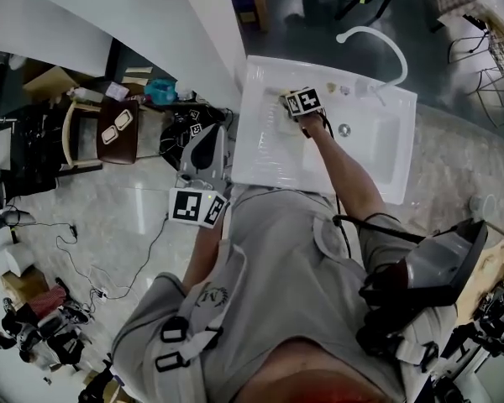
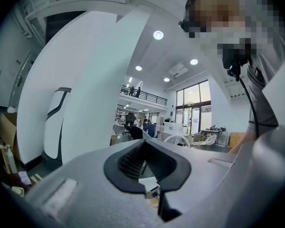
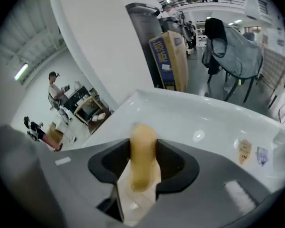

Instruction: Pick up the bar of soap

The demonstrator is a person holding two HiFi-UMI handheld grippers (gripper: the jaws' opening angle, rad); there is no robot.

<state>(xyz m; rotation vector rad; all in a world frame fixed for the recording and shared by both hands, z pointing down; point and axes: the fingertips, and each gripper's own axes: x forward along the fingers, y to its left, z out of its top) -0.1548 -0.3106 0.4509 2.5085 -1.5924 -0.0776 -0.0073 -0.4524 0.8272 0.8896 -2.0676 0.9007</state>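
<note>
1. The right tongs (image 3: 143, 141) are closed partway on the bar of soap (image 3: 142, 167), which stands on edge with both pads against its yellowish faces.
2. In the head view they sit over the left part of the white sink (image 1: 386, 141).
3. The left tongs (image 2: 145, 145) have their ribbed pads drawn together on nothing, and are held beside the sink's left edge.

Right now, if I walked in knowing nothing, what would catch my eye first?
The yellow rounded bar of soap, pinched between the jaws of the right gripper above the left part of the white moulded sink. Next comes the tall curved white faucet at the sink's far edge. The left gripper hangs by the person's waist, jaws together and empty.
</note>
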